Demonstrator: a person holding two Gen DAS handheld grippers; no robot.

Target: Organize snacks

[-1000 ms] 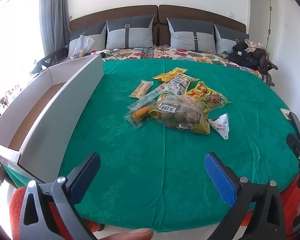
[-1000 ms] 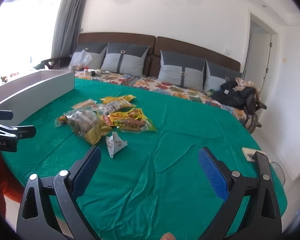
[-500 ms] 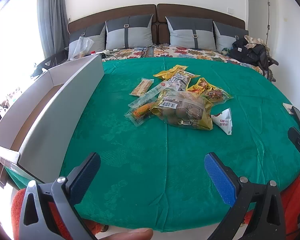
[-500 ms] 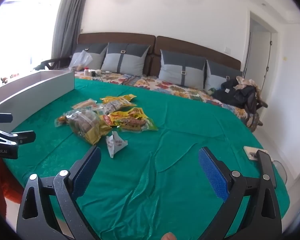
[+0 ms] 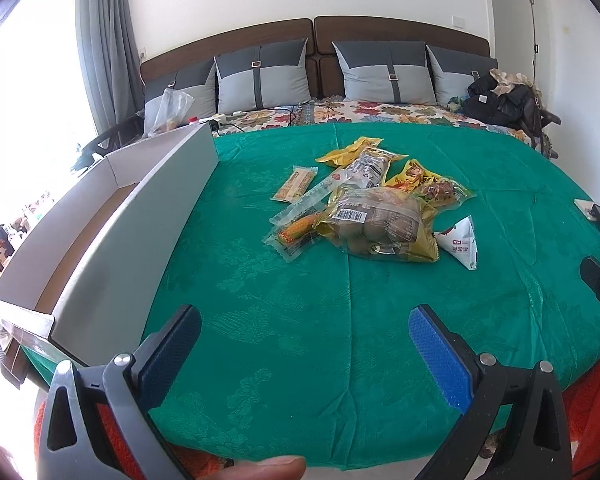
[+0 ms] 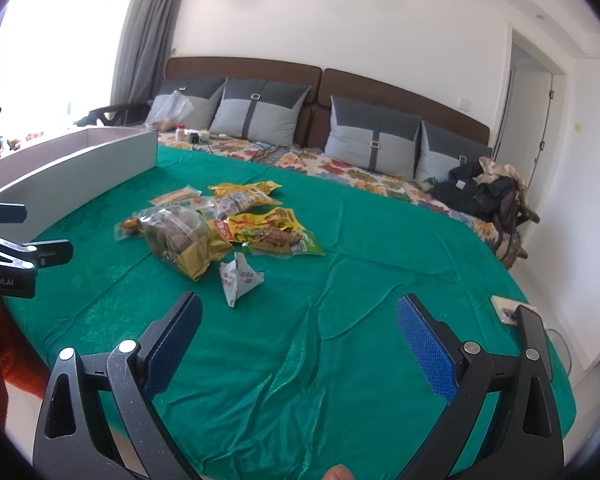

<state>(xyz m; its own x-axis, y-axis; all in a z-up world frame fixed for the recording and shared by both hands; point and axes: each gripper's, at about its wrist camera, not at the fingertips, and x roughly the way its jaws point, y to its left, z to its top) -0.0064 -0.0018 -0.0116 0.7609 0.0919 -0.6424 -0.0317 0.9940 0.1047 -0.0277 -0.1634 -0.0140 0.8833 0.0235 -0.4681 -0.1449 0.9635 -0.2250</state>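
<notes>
Snacks lie in a loose heap near the middle of the round table covered with green patterned cloth (image 5: 300, 340), well apart from both grippers. Largest in the heap is a clear bag of brown round pieces with a gold edge and a barcode (image 5: 376, 226), resting partly over a clear packet holding a yellow corn cob (image 5: 300, 230). Behind these lie a long transparent sleeve with a red mark (image 5: 324, 188), a small tan wrapped bar (image 5: 296, 184), a grey printed pouch (image 5: 368, 166) on top of a yellow packet (image 5: 350, 152), and a yellow-and-green pack with red lettering (image 5: 428, 186). A white triangular pouch with red print (image 5: 460, 242) sits just beside the big bag, on the side nearer the right gripper.

The left gripper (image 5: 304, 344) hovers over the near edge of the table with its blue-padded jaws spread wide and nothing between them. The right gripper (image 6: 298, 336) hangs likewise over the cloth, jaws wide and empty; the white pouch (image 6: 238, 276) lies just beyond its left pad.

Along the table's left side stands a long, shallow white cardboard box with a brown inside (image 5: 112, 216), open at the top; what is seen of its inside holds nothing. Behind the table is a bed with a floral cover (image 5: 380, 112), and grey cushions (image 5: 384, 72) against a brown headboard.
</notes>
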